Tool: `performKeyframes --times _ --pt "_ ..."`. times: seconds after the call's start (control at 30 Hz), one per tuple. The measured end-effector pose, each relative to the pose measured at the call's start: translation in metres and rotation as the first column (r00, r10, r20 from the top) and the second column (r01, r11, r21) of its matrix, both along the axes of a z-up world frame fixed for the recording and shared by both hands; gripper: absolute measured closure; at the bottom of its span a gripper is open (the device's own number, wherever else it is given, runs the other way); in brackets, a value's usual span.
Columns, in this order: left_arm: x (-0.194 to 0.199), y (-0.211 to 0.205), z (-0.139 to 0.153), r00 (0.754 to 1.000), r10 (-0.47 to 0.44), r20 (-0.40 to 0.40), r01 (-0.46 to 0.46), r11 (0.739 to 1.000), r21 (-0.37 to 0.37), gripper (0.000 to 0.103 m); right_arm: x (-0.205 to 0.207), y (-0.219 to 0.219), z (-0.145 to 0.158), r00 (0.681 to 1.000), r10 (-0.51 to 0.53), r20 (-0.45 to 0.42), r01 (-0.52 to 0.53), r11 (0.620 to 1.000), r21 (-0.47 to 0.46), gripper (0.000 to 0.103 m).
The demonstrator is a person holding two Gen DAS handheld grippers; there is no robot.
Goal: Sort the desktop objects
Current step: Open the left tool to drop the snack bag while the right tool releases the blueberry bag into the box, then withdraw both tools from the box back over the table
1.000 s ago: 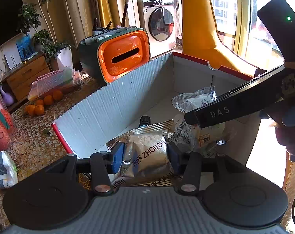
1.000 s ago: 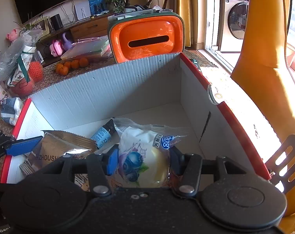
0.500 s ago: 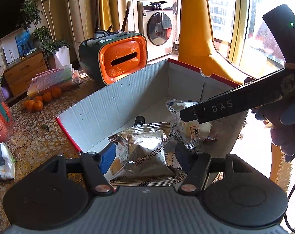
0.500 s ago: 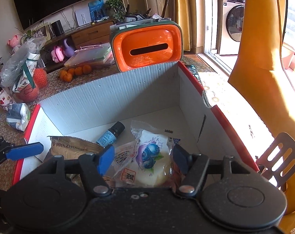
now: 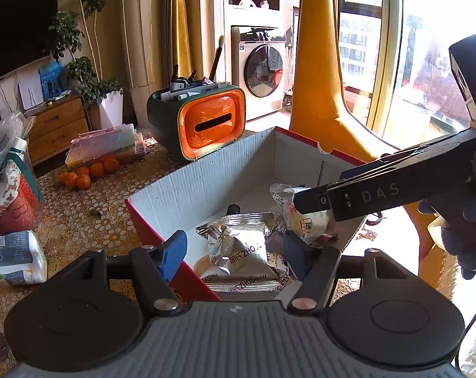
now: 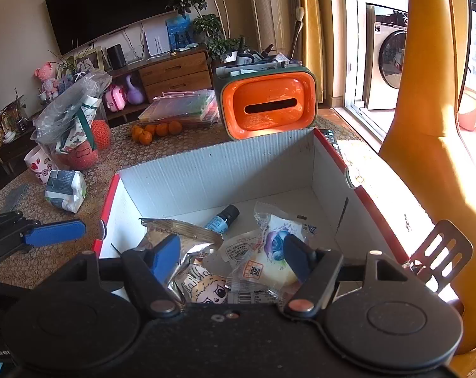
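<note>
— Where do we see the silver snack packet [image 5: 238,249]?

— Lying on the floor of the cardboard box [image 5: 200,186], at its near left side. Our left gripper [image 5: 234,252] hangs above it with the jaws apart and nothing pinched; the pads stand clear on either side of the packet, one of them over the box's red rim.

— And the blueberry bun packet [image 6: 272,252]?

— Also on the box floor, to the right of the silver one, partly over other wrappers. Our right gripper [image 6: 231,255] is above it, its jaws opening, and nothing is pressed between them; the packet shows in the gap near the right pad but lies below it.

— Anything else in the box with them?

— A small blue-labelled bottle [image 6: 222,219] lies on its side behind the two packets, and a wrapper with a cartoon face [image 6: 206,286] sits at the near edge.

— What's beyond the box?

— An orange-fronted organizer [image 6: 266,104] stands just behind the far wall, with oranges [image 6: 156,130] on the table to its left.
</note>
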State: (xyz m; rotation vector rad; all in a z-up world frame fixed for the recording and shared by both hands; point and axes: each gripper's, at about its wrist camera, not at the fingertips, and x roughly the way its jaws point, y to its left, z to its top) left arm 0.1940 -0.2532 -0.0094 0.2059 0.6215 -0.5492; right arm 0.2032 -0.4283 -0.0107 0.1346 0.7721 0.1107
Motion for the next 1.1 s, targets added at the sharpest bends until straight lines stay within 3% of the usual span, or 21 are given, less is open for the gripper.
performKeyframes --times 0.63,0.7,1.03,1.1 --pt "-0.05 0.073 0.021 0.996 0.07 0.051 -0.066 0.995 -0.07 0.037 -0.049 0.054 0.028 0.996 0.038 0.084 -0.042 0.998 0.039 0.008" --pt "-0.054 0.083 0.021 0.995 0.084 0.057 -0.079 0.993 -0.084 0.027 -0.053 0.061 0.029 0.994 0.041 0.097 -0.045 0.998 0.04 0.006" --pt "-0.071 0.132 0.023 0.986 0.135 0.095 -0.126 0.987 -0.098 0.024 -0.061 0.107 0.033 0.991 0.079 0.11 -0.083 0.996 0.032 0.004" --pt "-0.074 0.143 0.023 0.984 0.148 0.103 -0.137 0.985 -0.102 0.018 -0.061 0.119 0.034 0.989 0.092 0.118 -0.096 0.995 0.028 0.004"
